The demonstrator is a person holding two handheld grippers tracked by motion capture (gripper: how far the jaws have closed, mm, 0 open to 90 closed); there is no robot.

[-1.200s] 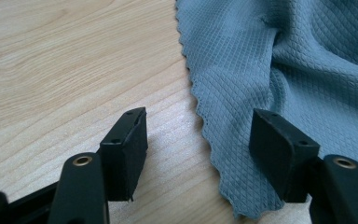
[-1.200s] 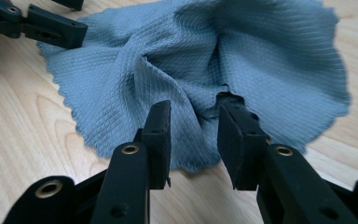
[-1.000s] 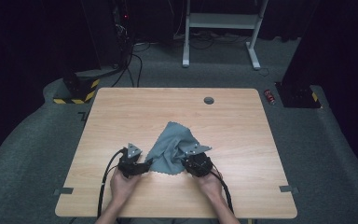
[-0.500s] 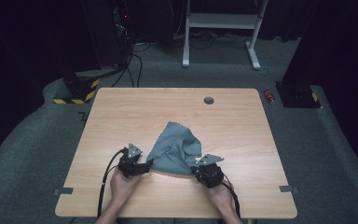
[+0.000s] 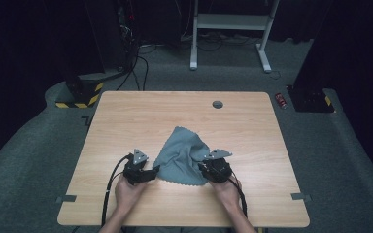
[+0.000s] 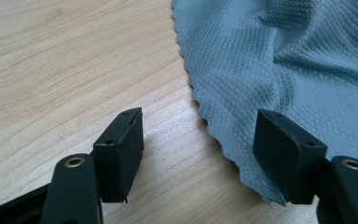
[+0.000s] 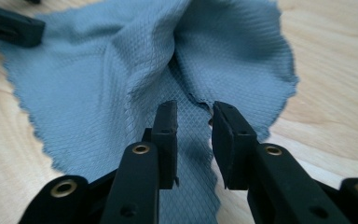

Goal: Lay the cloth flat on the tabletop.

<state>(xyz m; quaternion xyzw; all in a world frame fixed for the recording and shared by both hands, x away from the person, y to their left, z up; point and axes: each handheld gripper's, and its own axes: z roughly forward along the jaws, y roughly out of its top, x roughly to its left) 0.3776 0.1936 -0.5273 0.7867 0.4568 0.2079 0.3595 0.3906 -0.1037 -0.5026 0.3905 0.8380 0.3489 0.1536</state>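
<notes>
A grey-blue waffle-weave cloth (image 5: 180, 155) lies rumpled on the wooden table (image 5: 175, 116), peaked toward the far side. My left gripper (image 5: 151, 173) sits at the cloth's near left edge. In the left gripper view its jaws (image 6: 203, 140) stand wide open, and the scalloped cloth edge (image 6: 284, 60) runs between them, with the right jaw over the fabric. My right gripper (image 5: 205, 170) is at the cloth's near right side. In the right gripper view its jaws (image 7: 196, 135) are a narrow gap apart over the cloth (image 7: 98, 79), with a small raised fold just ahead of the tips.
A round cable hole (image 5: 217, 104) sits near the table's far edge. Grey tape tabs mark the near left (image 5: 66, 198) and near right (image 5: 298, 196) edges. On the floor beyond are a red can (image 5: 282, 100), a white frame (image 5: 233, 29) and a yellow-black striped base (image 5: 80, 97).
The right gripper drew back toward the near edge, then eased forward a little. The cloth's right corner was pulled in and the cloth bunched narrower. The left gripper stayed put.
</notes>
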